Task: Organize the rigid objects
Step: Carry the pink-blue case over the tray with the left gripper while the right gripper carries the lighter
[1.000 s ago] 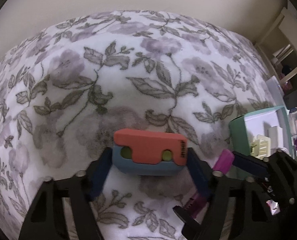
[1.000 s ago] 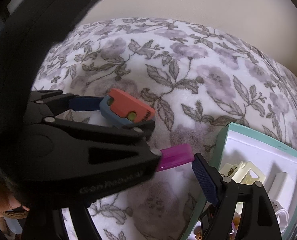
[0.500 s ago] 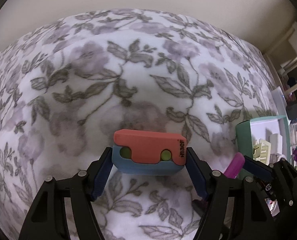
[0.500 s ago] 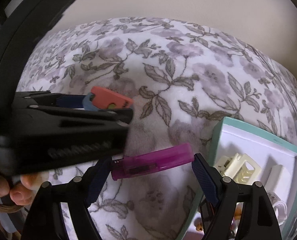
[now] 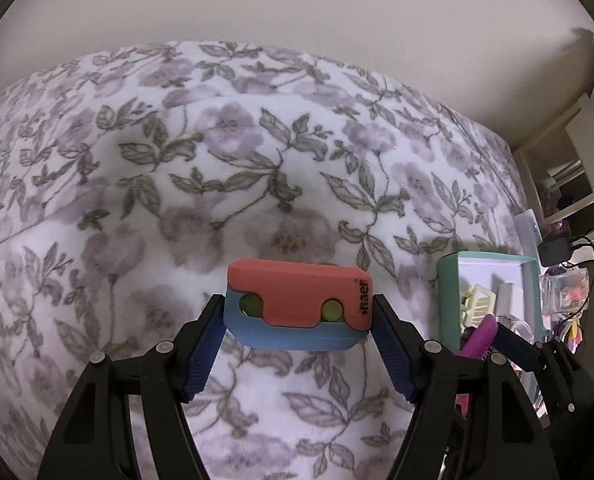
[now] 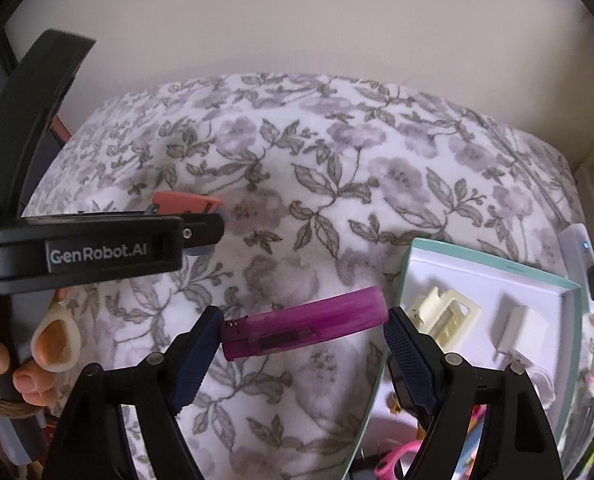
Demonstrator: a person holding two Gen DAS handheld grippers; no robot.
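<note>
A bed covered with a white fleece blanket printed with grey-purple flowers (image 5: 225, 168) fills both views, a plain cream wall behind it. The landmark is the shallow teal-rimmed cardboard box with a white inside (image 6: 413, 276), lying on the blanket.

Left of the box and clear above the blanket, the left gripper (image 5: 299, 320) pinches a small rectangular plastic case, coral over blue (image 5: 297, 300), by its two ends. Just beside the box's near-left corner, the right gripper (image 6: 303, 330) clamps a translucent magenta plastic lighter (image 6: 305, 322) end to end.

Inside the box lie a cream plastic hair claw (image 6: 445, 312) and a white rectangular block (image 6: 521, 320).

Judgement: two items are stowed and two are in hand, not yet placed. Further clutter shows beyond the box's right side; its items cannot be identified.
</note>
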